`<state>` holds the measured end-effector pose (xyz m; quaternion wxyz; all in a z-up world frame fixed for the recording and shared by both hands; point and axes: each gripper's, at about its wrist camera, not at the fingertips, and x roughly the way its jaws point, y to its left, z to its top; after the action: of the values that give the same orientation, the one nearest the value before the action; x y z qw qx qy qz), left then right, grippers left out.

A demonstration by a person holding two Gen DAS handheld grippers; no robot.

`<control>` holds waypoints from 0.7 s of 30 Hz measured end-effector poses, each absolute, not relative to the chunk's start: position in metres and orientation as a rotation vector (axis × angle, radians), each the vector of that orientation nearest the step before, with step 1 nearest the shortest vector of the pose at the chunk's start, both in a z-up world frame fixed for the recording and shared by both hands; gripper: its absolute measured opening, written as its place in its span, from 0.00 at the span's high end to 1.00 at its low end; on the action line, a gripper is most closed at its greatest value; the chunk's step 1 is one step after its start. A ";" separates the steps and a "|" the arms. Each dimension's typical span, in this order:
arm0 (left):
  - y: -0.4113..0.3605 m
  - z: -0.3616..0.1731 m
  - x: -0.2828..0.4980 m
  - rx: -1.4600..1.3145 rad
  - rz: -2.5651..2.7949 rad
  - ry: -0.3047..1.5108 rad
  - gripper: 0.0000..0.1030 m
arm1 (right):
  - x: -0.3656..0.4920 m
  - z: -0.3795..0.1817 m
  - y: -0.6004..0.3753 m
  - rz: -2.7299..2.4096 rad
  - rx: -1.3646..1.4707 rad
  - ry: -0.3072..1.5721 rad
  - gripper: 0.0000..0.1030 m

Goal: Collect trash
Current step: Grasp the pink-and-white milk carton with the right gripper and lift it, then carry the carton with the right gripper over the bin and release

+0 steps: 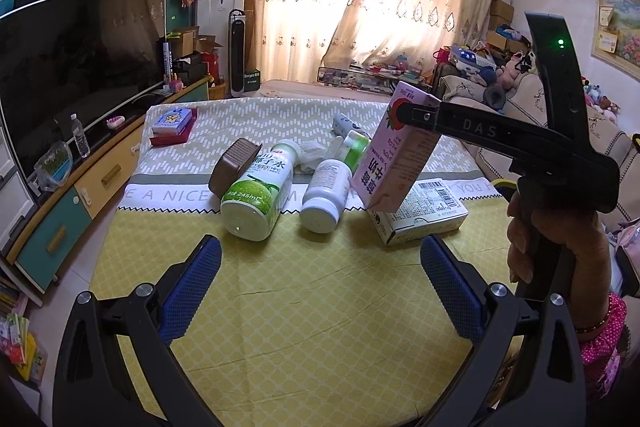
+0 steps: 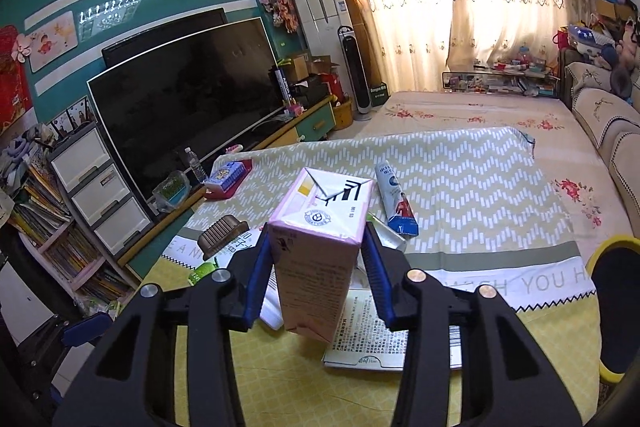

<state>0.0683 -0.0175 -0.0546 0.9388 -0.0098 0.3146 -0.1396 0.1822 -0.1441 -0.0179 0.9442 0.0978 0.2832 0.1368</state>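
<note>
Right wrist: pink carton point(image 2: 316, 259) upright, tilted.

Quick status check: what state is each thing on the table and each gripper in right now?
Pink milk carton: lifted, tilted, clamped in right gripper.
Left gripper: open, empty.
Green bottle: lying down.
White bottle: lying down.
Flat white box: lying flat.
Blue tube: lying down.

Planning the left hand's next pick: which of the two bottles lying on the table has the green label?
The coconut water bottle, the one further left, beside the brown tray. The pill bottle next to it is plain white.
</note>
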 end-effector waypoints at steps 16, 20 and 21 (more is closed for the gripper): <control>-0.026 -0.054 0.068 -0.001 -0.269 0.648 0.05 | 0.156 0.001 -0.163 0.266 0.207 0.527 0.60; -0.028 -0.054 0.068 0.005 -0.252 0.648 0.05 | 0.150 0.006 -0.172 0.254 0.211 0.509 0.60; -0.029 -0.054 0.069 0.007 -0.247 0.649 0.05 | 0.147 0.008 -0.176 0.248 0.212 0.502 0.60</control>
<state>0.0686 -0.0290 -0.0538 0.9402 0.0034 0.3181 -0.1213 0.1472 -0.1756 0.0082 0.9555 0.1045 0.2474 0.1223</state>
